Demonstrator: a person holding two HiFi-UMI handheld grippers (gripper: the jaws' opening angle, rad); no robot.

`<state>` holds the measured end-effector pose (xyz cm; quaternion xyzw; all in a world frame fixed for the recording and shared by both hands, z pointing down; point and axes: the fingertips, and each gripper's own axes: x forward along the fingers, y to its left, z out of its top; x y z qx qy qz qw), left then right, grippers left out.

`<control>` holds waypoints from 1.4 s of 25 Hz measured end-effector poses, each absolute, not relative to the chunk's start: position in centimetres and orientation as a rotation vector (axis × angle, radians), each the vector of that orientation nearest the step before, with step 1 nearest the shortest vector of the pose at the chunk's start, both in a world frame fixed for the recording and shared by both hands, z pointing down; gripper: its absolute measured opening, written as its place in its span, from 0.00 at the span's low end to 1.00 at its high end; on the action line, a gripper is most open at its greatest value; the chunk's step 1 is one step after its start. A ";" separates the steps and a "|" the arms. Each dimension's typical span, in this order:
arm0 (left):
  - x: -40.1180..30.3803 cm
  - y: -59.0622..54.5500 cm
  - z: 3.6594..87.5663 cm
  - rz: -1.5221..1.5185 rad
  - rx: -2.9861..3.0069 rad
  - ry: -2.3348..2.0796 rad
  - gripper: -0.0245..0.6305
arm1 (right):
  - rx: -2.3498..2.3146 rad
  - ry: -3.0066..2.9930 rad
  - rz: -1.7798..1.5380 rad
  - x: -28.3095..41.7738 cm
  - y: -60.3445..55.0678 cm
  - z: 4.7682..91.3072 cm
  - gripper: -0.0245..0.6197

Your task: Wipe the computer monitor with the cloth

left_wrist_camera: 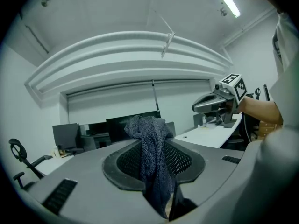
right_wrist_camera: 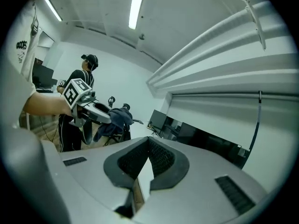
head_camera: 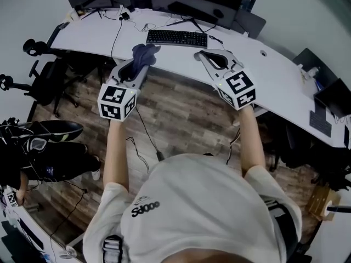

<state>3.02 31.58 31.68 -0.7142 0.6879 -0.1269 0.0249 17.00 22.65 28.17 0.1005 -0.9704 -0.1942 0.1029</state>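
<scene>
Left gripper (head_camera: 135, 69) is clamping the dark cloth (head_camera: 145, 52), which is bunching above its jaws. Right gripper (head_camera: 207, 54) is holding nothing, jaws nearly together. Both are hovering near the worktop (head_camera: 274, 75) edge.

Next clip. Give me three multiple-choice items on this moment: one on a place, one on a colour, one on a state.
1. Where does the keyboard lie? A on the floor; B on the white desk; C on a chair.
2. What colour is the cloth? A dark blue; B yellow; C white.
3. How is the left gripper? A open, empty; B shut, empty; C shut on the cloth.
Key: 1 B, the head view shows it flat on the desk; 2 A, it looks dark blue in the head view; 3 C, its jaws pinch the hanging cloth.
</scene>
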 end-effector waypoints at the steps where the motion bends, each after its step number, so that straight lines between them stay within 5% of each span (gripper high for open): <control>1: 2.6 31.8 31.7 -0.388 -2.213 2.125 0.24 | 0.309 -2.855 -0.569 16.6 22.7 28.2 0.04; 17: -5.5 28.9 34.5 -0.368 -2.182 2.166 0.24 | 0.347 -2.827 -0.525 9.7 18.1 31.0 0.04; 35: -22.1 1.8 34.0 -0.365 -2.154 2.277 0.24 | 0.239 -2.843 -0.481 -6.6 -9.0 31.8 0.04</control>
